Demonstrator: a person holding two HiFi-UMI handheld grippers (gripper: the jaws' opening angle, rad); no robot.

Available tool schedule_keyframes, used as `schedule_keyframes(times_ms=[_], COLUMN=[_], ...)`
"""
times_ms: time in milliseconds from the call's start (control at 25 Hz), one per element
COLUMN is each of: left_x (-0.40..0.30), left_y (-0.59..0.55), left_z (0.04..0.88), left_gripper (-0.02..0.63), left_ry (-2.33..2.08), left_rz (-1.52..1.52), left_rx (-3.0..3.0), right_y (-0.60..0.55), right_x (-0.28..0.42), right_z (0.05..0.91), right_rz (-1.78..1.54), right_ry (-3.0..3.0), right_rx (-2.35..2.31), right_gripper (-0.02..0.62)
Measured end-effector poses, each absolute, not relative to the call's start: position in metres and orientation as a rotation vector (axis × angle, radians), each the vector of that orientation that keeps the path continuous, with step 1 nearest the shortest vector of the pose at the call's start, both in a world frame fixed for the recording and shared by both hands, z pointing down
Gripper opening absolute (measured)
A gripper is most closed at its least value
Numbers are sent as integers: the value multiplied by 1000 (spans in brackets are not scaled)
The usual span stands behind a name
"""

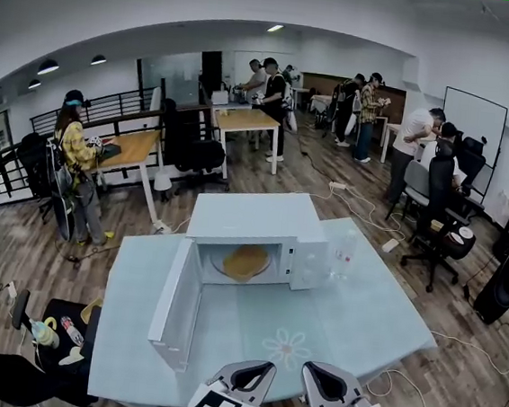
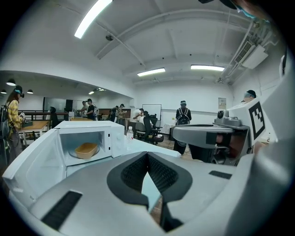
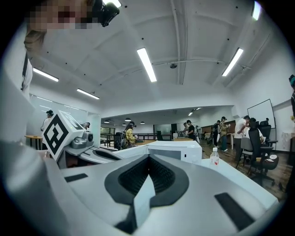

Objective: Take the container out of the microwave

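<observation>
The white microwave stands on the pale table with its door swung open to the left. Inside it, a shallow tan container rests on the turntable; the left gripper view shows the container in the lit cavity. My left gripper and right gripper hover side by side at the table's near edge, well short of the microwave. Both are shut and hold nothing. The left gripper points toward the open cavity. The right gripper points past the microwave's right side.
A clear water bottle stands on the table just right of the microwave. A flower print marks the tabletop near me. Several people, desks and office chairs fill the room behind. Cables run over the wooden floor.
</observation>
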State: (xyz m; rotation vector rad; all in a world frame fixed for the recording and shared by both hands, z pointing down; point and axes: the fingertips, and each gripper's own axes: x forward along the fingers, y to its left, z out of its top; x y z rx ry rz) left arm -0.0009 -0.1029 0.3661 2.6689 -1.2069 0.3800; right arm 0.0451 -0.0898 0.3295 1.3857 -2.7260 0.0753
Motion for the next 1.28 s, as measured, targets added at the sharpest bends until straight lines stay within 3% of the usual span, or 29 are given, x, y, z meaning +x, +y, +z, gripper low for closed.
schedule_keyframes(times_ms=[1040,1280], left_x=[60,58], left_y=[-177,-211], left_z=[378,379], left_gripper=[14,14], left_ry=[-1188,-1184], left_rz=[480,455], left_rx=[2669,2684], right_y=[-161,-196], right_x=[123,114], right_z=[334,337], right_rz=[158,127], right_ry=[-2724,-2709], right_rx=[1473,1444], right_gripper=[9,11])
